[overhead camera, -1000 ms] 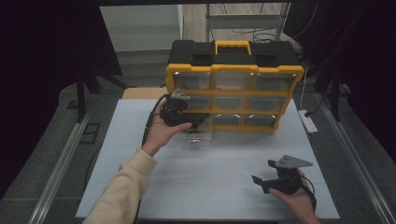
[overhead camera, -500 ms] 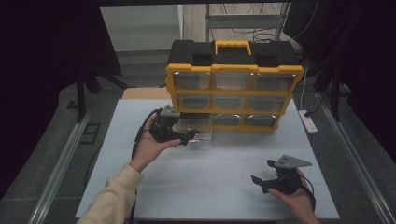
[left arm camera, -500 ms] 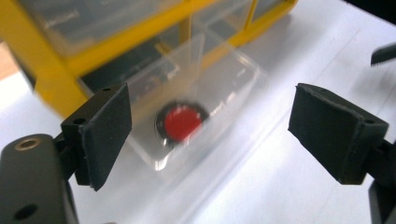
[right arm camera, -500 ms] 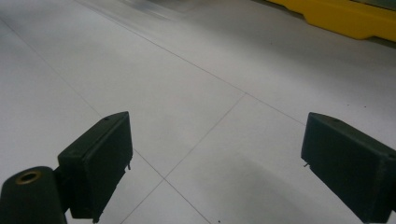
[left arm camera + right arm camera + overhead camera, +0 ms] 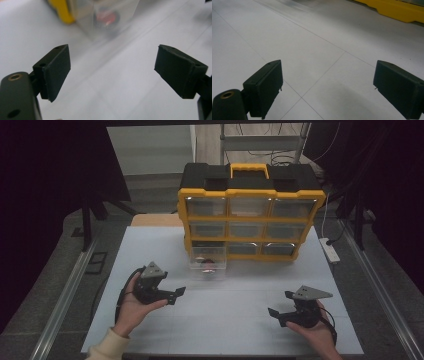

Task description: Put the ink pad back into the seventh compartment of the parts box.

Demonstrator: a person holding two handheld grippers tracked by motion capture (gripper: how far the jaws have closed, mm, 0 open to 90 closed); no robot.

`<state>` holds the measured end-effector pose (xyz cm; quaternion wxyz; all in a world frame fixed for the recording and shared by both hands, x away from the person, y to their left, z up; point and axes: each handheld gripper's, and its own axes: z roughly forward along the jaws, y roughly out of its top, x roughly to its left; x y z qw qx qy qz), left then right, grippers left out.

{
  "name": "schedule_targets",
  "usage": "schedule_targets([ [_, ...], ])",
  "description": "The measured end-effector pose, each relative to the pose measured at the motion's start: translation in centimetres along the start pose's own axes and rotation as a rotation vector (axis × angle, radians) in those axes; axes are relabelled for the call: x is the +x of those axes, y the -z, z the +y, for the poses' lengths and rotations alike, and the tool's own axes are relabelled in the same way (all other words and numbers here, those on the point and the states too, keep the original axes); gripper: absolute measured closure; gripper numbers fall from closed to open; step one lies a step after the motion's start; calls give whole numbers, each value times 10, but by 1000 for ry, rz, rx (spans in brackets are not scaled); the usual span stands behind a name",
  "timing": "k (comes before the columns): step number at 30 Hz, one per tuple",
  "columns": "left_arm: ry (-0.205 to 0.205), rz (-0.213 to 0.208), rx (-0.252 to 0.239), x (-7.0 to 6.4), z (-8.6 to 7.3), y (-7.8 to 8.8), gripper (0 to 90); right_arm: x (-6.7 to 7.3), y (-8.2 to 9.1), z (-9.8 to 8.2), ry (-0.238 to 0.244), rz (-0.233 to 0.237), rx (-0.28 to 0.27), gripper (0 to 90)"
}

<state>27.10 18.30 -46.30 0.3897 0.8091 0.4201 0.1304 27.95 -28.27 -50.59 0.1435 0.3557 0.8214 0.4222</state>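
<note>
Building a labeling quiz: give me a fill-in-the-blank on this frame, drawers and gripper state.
1. The clear drawer pulled out of the organizer belongs to the ____ row.
2. The left gripper has its fingers ____.
3. The organizer's carry handle is coloured ____.
4. The right gripper holds ____.

Missing words: bottom; open; yellow; nothing

Colours on the table

Organizer (image 5: 250, 215) yellow frame, black top, yellow handle, clear drawers; pulled-out clear drawer (image 5: 207, 262) shows something red and dark inside; table (image 5: 225, 320) white with faint grid lines; both grippers (image 5: 172, 295) (image 5: 277, 315) black, each with a grey plate; power strip (image 5: 331, 250) white; left sleeve (image 5: 107, 347) cream
</note>
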Motion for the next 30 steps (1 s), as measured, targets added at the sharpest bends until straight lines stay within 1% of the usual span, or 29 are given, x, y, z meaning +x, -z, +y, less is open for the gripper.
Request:
schedule_targets([
  [4,31,22,26,6,-20,6,144,0,-1,1,0,4,1,91],
  [7,54,29,28,11,-28,4,144,0,-3,2,4,6,1,91],
  [10,61,40,18,13,-32,0,145,1,-3,2,9,-1,4,92],
  [12,64,46,7,14,-35,-3,145,0,-3,2,7,5,1,92],
  [16,77,48,11,18,-40,-9,144,-1,-4,2,-1,6,2,92],
  [20,81,56,-3,18,-46,-10,145,-1,-3,1,1,1,4,91],
  [21,76,65,-7,18,-48,-11,145,0,-3,1,0,3,5,91],
  [27,75,72,-25,18,-49,-8,146,-1,-3,1,-2,-3,4,91],
  [30,72,68,-20,17,-50,-9,146,-2,-3,1,-5,1,2,91],
])
